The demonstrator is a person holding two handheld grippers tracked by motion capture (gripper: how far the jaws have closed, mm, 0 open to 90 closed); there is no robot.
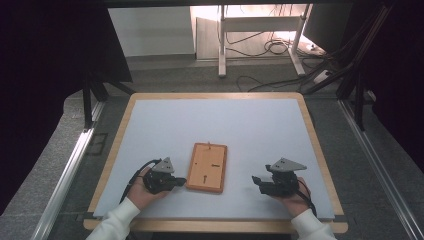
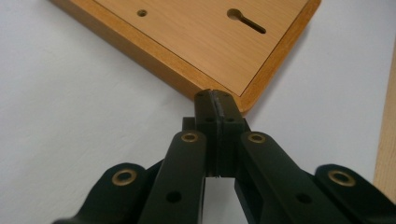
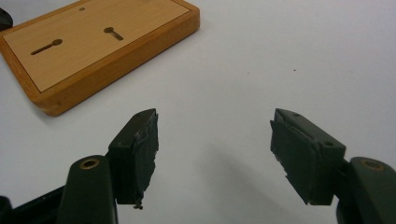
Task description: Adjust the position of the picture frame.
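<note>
High view: the left gripper (image 1: 176, 182), jaws together, touches the wooden frame (image 1: 207, 167) at its near-left corner, while the right gripper (image 1: 256, 181), jaws apart, sits on bare tabletop (image 1: 250, 125) well right.

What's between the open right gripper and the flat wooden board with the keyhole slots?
Nothing visible. In the right gripper view, only bare white table surface lies between the right gripper, jaws open, and the flat orange-brown wooden board. In the high view the shut left gripper sits at the board's opposite, near-left corner.
</note>
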